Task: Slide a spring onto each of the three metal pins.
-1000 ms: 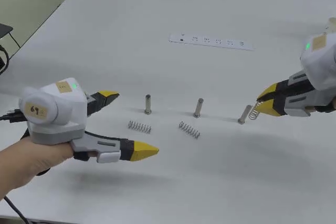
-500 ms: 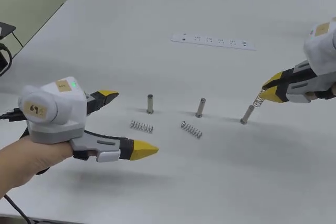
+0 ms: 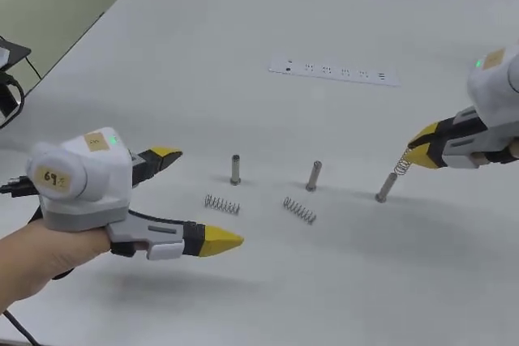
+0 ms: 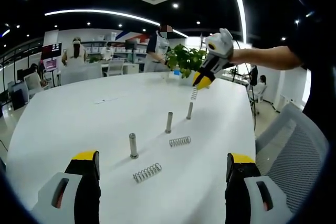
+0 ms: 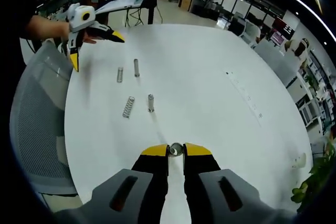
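Our right gripper [image 3: 417, 152] pinches the held spring [image 3: 401, 164] between nearly closed jaws. The spring hangs tilted, with its lower end at the top of the right pin [image 3: 386, 186], not yet slid down. That pin looks tilted in the head view, so spring and pin may not line up. If we push down off-centre, the coil could catch on the pin's rim, buckle and pop out of the jaws, or tip the pin if it stands loose. We hold the spring by one end, so its free end can wobble.

Our left gripper [image 3: 199, 196] hovers wide open and empty. Near it the left spring [image 3: 221, 204] lies beside the bare left pin [image 3: 235, 169], and the middle spring [image 3: 299, 210] beside the bare middle pin [image 3: 313, 175]. A careless sweep there could roll a spring across the table [image 3: 243, 38].
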Available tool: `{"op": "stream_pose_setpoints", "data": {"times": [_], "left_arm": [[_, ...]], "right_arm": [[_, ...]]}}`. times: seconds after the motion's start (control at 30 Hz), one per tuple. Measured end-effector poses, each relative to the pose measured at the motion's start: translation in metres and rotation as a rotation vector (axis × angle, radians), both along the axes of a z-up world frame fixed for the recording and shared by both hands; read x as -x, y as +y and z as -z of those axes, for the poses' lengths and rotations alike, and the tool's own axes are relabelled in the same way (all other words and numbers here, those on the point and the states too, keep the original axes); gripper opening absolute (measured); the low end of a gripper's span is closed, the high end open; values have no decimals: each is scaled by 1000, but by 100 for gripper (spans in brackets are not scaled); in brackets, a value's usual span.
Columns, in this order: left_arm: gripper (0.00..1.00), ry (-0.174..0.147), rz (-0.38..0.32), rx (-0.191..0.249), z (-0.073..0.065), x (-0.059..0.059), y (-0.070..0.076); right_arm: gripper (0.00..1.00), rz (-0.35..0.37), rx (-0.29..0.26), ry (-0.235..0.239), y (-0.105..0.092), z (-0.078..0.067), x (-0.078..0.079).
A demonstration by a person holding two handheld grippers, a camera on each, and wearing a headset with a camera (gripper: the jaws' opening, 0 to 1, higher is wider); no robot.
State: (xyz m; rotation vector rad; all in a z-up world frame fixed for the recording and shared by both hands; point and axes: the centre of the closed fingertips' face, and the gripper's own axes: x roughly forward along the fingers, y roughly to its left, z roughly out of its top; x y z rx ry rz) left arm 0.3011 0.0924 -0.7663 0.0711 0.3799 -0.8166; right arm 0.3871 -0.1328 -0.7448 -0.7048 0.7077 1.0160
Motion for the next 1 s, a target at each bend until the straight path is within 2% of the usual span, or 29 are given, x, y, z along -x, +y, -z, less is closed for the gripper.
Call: {"op": "stream_pose_setpoints", "data": {"times": [0.5, 1.0], "left_arm": [[98, 0, 1, -5, 0, -1, 1], [98, 1, -10, 4, -1, 0, 4]], "right_arm": [[7, 0, -5, 16, 4, 7, -1], [8, 2, 14, 30, 3, 16, -1]]}}
